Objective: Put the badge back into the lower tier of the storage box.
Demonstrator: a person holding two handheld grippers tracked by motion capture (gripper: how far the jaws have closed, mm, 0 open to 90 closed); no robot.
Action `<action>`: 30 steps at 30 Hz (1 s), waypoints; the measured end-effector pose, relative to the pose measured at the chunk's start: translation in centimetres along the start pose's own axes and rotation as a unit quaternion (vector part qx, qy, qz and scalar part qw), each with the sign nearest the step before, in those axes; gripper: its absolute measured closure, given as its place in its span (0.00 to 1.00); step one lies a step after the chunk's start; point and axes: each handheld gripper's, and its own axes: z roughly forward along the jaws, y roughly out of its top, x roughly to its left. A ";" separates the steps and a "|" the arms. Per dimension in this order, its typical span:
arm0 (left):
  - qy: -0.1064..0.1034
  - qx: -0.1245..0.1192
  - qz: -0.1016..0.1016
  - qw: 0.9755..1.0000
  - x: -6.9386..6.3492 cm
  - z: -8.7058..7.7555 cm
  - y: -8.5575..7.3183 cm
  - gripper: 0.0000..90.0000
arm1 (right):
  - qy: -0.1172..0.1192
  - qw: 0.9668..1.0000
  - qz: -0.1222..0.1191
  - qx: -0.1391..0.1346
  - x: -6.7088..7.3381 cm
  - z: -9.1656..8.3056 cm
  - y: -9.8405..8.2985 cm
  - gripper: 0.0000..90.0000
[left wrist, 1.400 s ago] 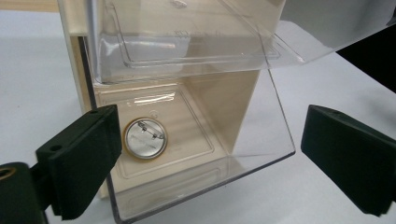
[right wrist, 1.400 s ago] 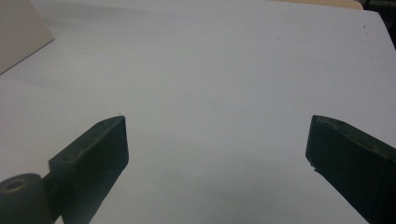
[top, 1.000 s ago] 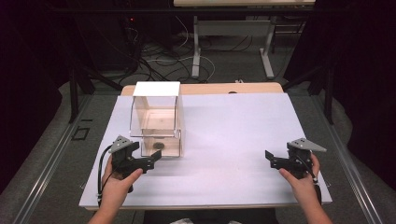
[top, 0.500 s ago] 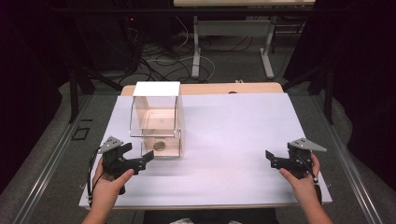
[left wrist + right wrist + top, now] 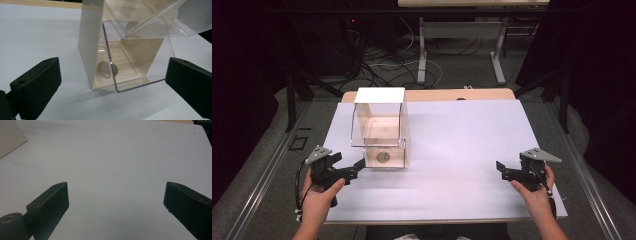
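A clear plastic box with a white top panel and a pale tan floor [image 5: 379,131] stands on the white sheet covering the table [image 5: 462,145], left of centre in the high view. On the box floor, toward its near edge, lies a small round silvery disc [image 5: 382,157]; from the left gripper view the same disc [image 5: 108,68] shows through the transparent wall, just behind a vertical corner edge of the box [image 5: 120,50].

In the lower left of the high view, the left gripper [image 5: 359,166] is held in the person's left hand [image 5: 318,200], its black jaws pointing toward the near left corner of the box, close beside it but not touching. Its jaws stand wide apart with nothing between them; in the left gripper view they sit at the lower left and lower right edges of the frame, with the box between and beyond them.

In the lower right of the high view, the right gripper [image 5: 501,170] is held in the right hand [image 5: 534,192], well apart from the box, over bare white sheet. Its jaws are also spread wide and hold nothing; the right gripper view has the plain white surface [image 5: 112,165] between them, with a corner of the box's pale side [image 5: 10,135] at the upper left.
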 end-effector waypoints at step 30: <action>0.067 -0.011 -0.020 0.998 5.2 0.8 -1.9 0.01 | -0.004 1.000 0.000 0.002 -0.3 0.2 -0.2 0.07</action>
